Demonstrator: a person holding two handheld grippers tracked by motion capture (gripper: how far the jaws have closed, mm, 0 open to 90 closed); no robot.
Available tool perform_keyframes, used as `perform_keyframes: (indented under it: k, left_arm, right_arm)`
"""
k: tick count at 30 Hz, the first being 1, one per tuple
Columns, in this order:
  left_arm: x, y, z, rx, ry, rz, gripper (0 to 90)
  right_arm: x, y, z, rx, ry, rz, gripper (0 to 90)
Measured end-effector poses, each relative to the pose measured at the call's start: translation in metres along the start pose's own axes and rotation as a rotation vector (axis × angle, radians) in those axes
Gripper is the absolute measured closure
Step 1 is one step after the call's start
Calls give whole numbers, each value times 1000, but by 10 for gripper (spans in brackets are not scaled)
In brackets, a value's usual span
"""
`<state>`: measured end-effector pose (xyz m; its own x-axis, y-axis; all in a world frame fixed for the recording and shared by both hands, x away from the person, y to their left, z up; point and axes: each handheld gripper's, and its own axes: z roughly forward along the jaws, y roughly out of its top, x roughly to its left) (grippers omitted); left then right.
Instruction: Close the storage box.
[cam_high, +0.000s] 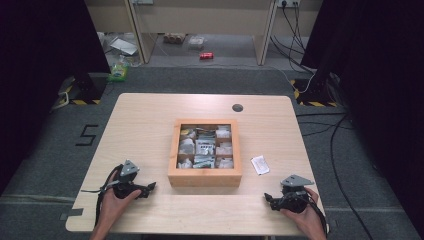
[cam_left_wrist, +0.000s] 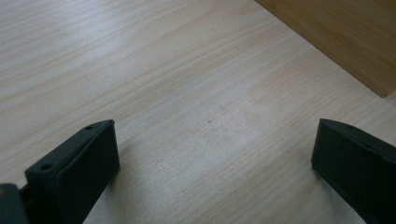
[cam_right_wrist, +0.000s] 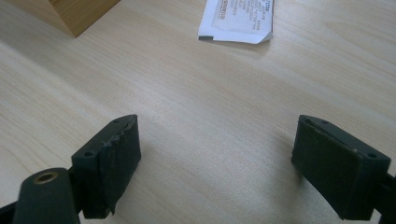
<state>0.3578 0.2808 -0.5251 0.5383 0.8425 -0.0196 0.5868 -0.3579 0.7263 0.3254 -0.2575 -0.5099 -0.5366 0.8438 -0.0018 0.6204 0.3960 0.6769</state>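
Near the surface's (cam_high: 145, 115) front edge, left tool (cam_high: 150, 188) and right tool (cam_high: 268, 198) rest spread and empty, a white sachet (cam_high: 259, 164) beyond the right tool, beside the central box (cam_high: 204, 179) of packets.

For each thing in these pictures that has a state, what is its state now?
Square wooden compartment box: open on top, holding small packets.
White paper sachet: lying flat on the table, right of the box.
Left gripper: open, empty.
Right gripper: open, empty.
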Motion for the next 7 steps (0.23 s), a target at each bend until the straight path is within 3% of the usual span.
perform_keyframes:
  k: [7]
  left_arm:
    - [0, 0, 0, 0, 2, 0, 2]
  right_arm:
    - [0, 0, 0, -4, 0, -2, 157]
